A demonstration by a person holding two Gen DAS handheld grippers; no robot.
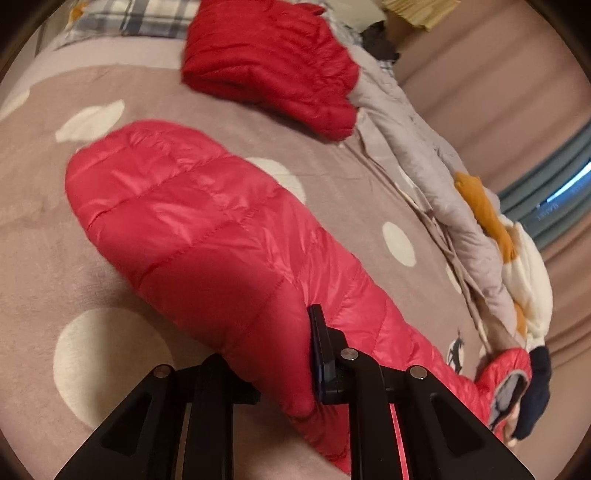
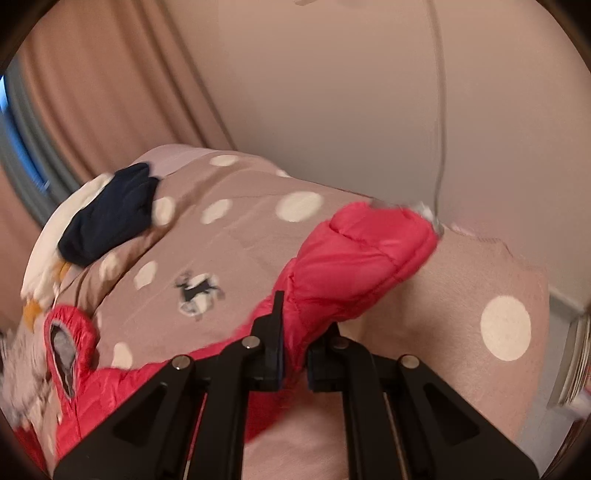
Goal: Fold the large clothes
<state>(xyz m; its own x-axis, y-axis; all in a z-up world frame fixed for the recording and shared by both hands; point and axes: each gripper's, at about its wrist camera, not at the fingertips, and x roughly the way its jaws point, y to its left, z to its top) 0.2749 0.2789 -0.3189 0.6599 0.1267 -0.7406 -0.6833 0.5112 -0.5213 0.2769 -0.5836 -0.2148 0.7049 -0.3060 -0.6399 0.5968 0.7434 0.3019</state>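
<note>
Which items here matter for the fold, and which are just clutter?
In the job:
- pink puffer jacket, gripped by both
- left gripper
- right gripper
- folded red jacket, possibly already done

Lying about:
- grey quilt
- navy garment
- plaid pillow

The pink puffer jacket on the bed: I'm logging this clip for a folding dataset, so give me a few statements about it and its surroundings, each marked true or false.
1. Both grippers are clamped on the pink puffer jacket. True: the left gripper and the right gripper each pinch its fabric.
2. The bedspread is striped. False: it is taupe with cream dots.
3. A folded red garment lies on the bed beyond the jacket. True.
4. The dark navy item lies on top of the jacket. False: it sits apart, on a white piece at the bed's edge.
5. The jacket lies flat and fully folded. False: the right gripper holds one end lifted off the bed.
</note>
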